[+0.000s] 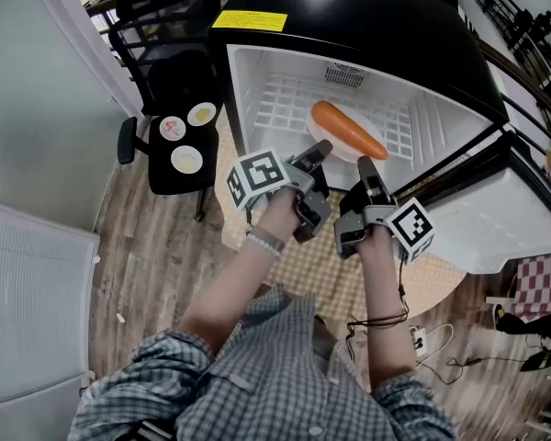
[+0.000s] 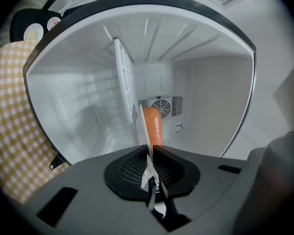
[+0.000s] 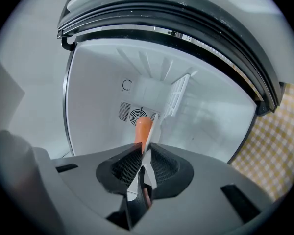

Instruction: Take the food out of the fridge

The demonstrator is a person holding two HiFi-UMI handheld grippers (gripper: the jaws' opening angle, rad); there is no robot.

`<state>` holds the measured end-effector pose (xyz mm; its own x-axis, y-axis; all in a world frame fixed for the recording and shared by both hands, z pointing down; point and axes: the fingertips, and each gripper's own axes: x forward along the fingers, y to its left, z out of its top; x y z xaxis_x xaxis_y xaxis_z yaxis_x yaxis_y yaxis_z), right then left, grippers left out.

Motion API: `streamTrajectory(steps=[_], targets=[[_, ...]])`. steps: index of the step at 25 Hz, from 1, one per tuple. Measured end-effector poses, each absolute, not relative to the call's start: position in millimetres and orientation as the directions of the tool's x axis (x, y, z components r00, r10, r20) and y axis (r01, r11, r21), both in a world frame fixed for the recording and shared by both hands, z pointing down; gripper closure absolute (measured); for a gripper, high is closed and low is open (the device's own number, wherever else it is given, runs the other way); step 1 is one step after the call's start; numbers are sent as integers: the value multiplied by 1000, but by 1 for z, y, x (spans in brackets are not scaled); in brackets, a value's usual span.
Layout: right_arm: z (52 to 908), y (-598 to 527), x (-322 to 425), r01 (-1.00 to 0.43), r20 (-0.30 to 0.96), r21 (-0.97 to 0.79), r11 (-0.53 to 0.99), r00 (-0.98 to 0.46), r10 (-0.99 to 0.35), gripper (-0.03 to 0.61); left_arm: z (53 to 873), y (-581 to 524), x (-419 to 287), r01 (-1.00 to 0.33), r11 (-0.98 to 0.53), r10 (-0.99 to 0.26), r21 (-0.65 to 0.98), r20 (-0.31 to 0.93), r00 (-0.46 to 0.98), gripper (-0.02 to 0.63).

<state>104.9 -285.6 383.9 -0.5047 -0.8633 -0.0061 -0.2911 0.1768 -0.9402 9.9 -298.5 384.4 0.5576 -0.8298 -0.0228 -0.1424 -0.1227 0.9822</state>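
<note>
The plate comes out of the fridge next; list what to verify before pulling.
1. The left gripper is shut on the white round plate's rim: ok.
2. The right gripper is shut on the same rim: ok.
3. The long orange carrot lies on the plate: ok.
4. The black fridge's door stands open, way out free: ok.
5. Carrot secure against rolling: cannot tell.

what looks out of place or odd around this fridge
Three small dishes sit on the black chair seat left of the fridge, an odd spot. Nothing spilled or damaged: the carrot lies on its white plate, left gripper and right gripper both clamped on its rim.
</note>
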Motion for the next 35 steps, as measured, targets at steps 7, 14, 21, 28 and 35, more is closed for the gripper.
streamTrajectory(steps=[7, 14, 21, 28, 35], targets=[[381, -271, 109, -303, -8, -936, 178, -488, -873, 532, 382, -285, 14, -132, -140, -810, 981, -37, 585, 574], [384, -258, 109, -307, -14, -934, 185, -483, -875, 532, 383, -274, 15, -119, -174, -795, 978, -68, 603, 580], [383, -248, 108, -314, -17, -931, 188, -476, -879, 532, 380, -265, 13, -112, -192, -783, 975, -83, 617, 583], [385, -237, 112, -326, -13, -927, 184, -464, -886, 532, 382, -256, 19, -110, -204, -758, 973, -86, 646, 583], [388, -218, 123, -344, -8, -923, 174, -436, -900, 532, 385, -241, 32, -95, -218, -719, 971, -94, 689, 584]])
